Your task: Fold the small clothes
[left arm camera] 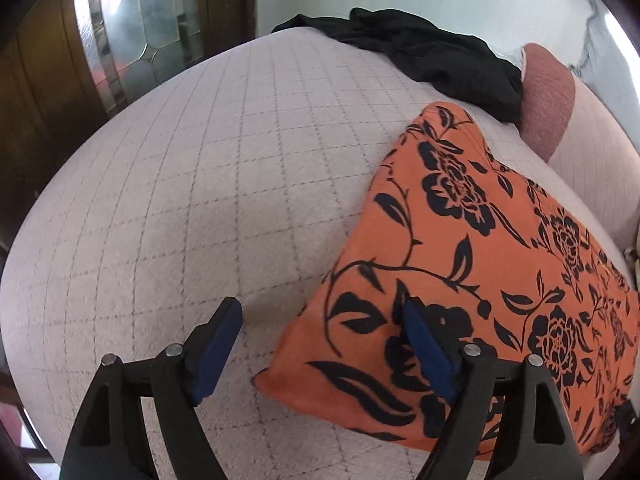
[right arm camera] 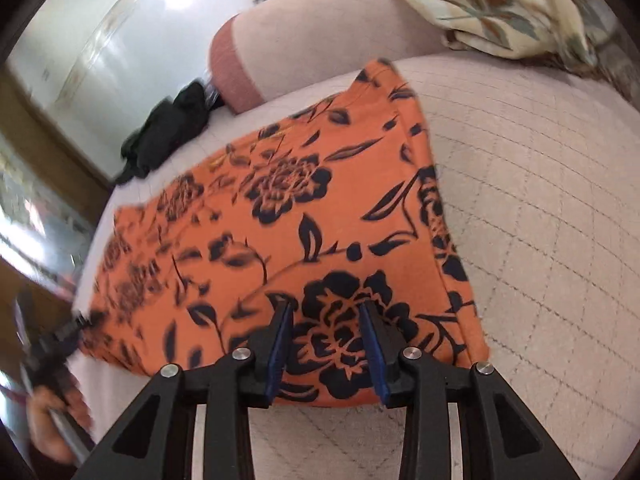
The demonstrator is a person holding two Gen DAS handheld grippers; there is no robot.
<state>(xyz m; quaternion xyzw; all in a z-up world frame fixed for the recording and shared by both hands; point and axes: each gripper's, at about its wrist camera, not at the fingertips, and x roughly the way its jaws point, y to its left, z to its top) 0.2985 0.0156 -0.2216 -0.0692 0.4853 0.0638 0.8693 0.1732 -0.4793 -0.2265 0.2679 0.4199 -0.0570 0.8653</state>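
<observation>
An orange garment with black flowers (left arm camera: 460, 240) lies folded flat on the pale quilted bed (left arm camera: 200, 160). My left gripper (left arm camera: 322, 314) stands wide open over its near left corner. One blue pad (left arm camera: 424, 344) is above the cloth and the other pad (left arm camera: 218, 344) is above the bare quilt. In the right wrist view the same garment (right arm camera: 300, 220) is blurred. My right gripper (right arm camera: 326, 314) hovers over its near edge, jaws apart, with the cloth flat below and nothing pinched. The left gripper (right arm camera: 60, 336) and a hand show blurred at the left edge.
A crumpled black garment (left arm camera: 420, 52) lies at the far side of the bed, next to a pink bolster (left arm camera: 548, 96). A cream leaf-patterned cloth (right arm camera: 500, 8) is heaped at the far right. A wooden door with glass (left arm camera: 120, 20) stands beyond the bed's left edge.
</observation>
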